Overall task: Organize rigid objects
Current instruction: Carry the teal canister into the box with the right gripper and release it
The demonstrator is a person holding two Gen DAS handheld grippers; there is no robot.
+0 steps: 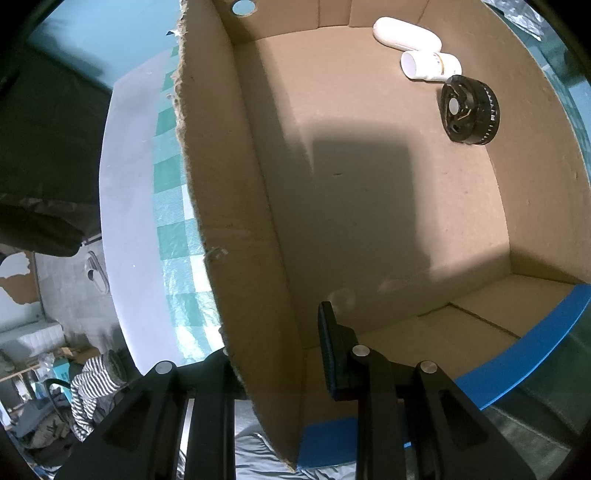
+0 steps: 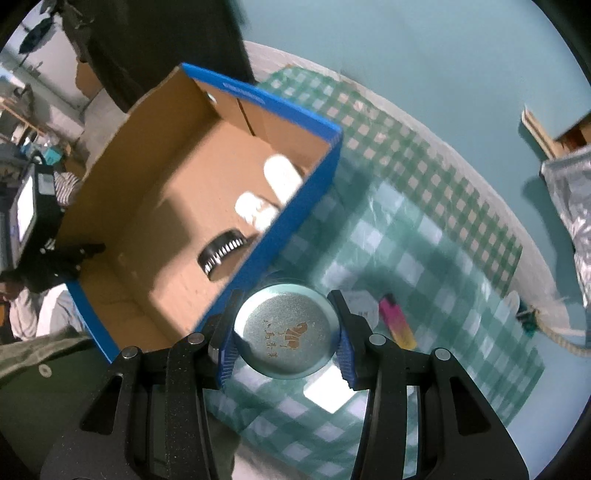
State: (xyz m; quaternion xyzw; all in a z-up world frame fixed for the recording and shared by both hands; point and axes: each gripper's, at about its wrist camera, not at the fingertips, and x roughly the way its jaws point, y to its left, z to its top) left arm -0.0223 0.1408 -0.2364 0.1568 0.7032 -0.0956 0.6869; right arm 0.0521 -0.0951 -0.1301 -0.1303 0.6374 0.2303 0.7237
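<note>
In the right wrist view my right gripper (image 2: 286, 341) is shut on a round metal tin (image 2: 284, 317) with a silvery lid, its blue pads (image 2: 227, 350) pressing both sides. It hangs above the checked cloth, just outside the near blue wall of the cardboard box (image 2: 306, 192). Inside the box (image 1: 369, 184) lie a long white bottle (image 1: 406, 33), a smaller white bottle (image 1: 430, 65) and a black ribbed disc (image 1: 469, 109), all by the far wall. My left gripper (image 1: 273, 354) is shut on the box's torn side wall, one finger inside, one outside.
A pink and yellow lighter (image 2: 397, 325) and a white tag (image 2: 360, 304) lie on the green checked cloth (image 2: 424, 229) right of the tin. A silver bag (image 2: 569, 192) and a rope (image 2: 554, 330) sit at the table's right edge. A person's sleeve (image 2: 22, 314) shows at the left.
</note>
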